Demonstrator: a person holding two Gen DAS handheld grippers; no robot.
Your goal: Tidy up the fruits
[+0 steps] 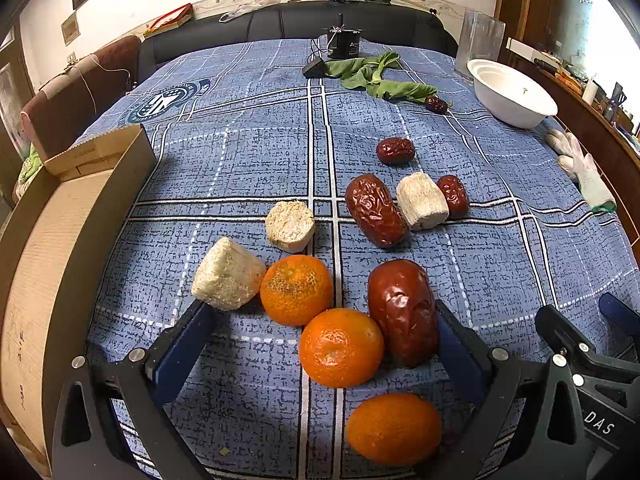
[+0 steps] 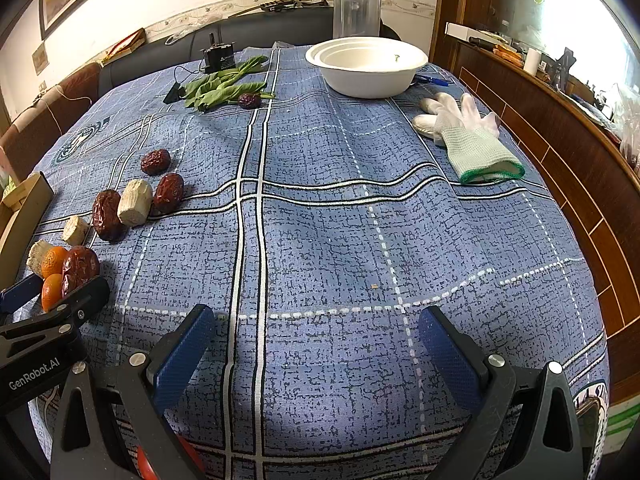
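Note:
My left gripper (image 1: pixel 322 320) is open, low over the blue checked cloth. Between its fingers lie two oranges (image 1: pixel 341 346) (image 1: pixel 296 290) and a large red date (image 1: pixel 402 312); a third orange (image 1: pixel 394 428) lies nearer me. A pale sugarcane chunk (image 1: pixel 228 274) rests by the left fingertip. Further off lie two more chunks (image 1: pixel 290 226) (image 1: pixel 422 200) and several dates (image 1: pixel 374 210). My right gripper (image 2: pixel 316 330) is open and empty over bare cloth; the fruit cluster (image 2: pixel 80 264) is at its far left. A white bowl (image 2: pixel 366 66) stands at the back.
A cardboard box (image 1: pixel 60 232) stands at the left edge. Green leaves (image 1: pixel 372 74), a lone date (image 1: pixel 436 104) and a black device (image 1: pixel 342 42) lie at the back. White gloves (image 2: pixel 468 136) lie right. A wooden cabinet (image 2: pixel 560 140) borders the right side.

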